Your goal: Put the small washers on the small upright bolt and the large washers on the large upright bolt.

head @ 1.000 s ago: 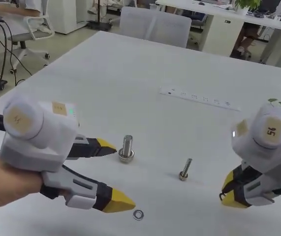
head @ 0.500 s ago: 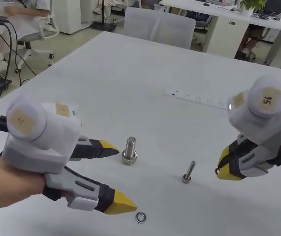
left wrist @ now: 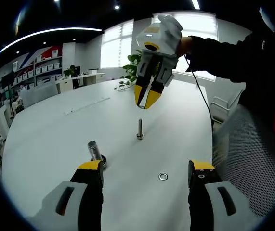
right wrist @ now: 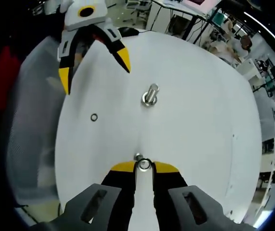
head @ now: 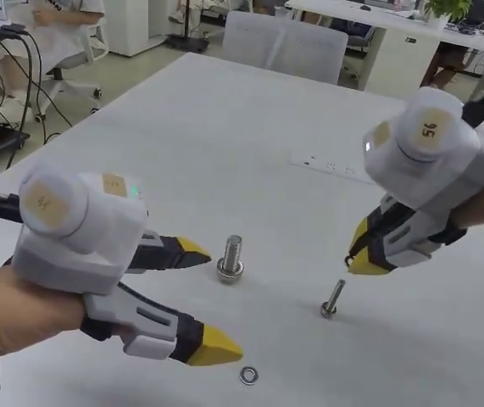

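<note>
White tabletop runs open in the head view, power strip far back; my left gripper gapes wide beside the large bolt, a loose washer near its lower tip, and my right gripper has swung inward above the small bolt. Left gripper view: open tabletop ahead to both bolts. Right gripper view: narrowed jaws pinch a small washer over that bolt.

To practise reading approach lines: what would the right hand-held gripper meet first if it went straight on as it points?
Probably the small upright bolt, just beyond the small washer pinched in the right hand-held gripper; depth is unclear, so it may hit the table beside it.
</note>
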{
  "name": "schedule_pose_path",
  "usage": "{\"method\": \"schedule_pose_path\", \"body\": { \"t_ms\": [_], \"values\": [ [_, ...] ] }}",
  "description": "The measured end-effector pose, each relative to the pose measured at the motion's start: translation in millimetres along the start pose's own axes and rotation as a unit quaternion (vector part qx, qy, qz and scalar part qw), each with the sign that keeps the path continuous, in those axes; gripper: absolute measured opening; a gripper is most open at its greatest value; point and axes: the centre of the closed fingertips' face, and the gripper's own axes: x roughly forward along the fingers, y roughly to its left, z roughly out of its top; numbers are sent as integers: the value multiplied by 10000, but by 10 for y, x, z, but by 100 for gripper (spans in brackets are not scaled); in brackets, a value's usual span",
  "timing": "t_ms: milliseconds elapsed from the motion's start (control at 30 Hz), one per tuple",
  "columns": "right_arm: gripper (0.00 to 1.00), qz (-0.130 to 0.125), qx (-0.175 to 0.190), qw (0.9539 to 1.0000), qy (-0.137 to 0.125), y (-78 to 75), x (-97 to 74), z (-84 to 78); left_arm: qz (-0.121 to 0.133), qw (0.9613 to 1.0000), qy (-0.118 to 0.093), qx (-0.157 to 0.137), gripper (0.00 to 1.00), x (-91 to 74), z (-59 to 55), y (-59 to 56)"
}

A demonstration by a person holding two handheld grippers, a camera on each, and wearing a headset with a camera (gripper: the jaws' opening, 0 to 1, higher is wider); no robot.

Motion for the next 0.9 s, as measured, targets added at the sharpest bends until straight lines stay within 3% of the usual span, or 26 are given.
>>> {"method": "schedule_pose_path", "body": {
  "t_ms": [900],
  "values": [
    [13,275,145,9995,76,8,312,-185,18,10000,18,-63,71,12,-39,23]
  ]
}}
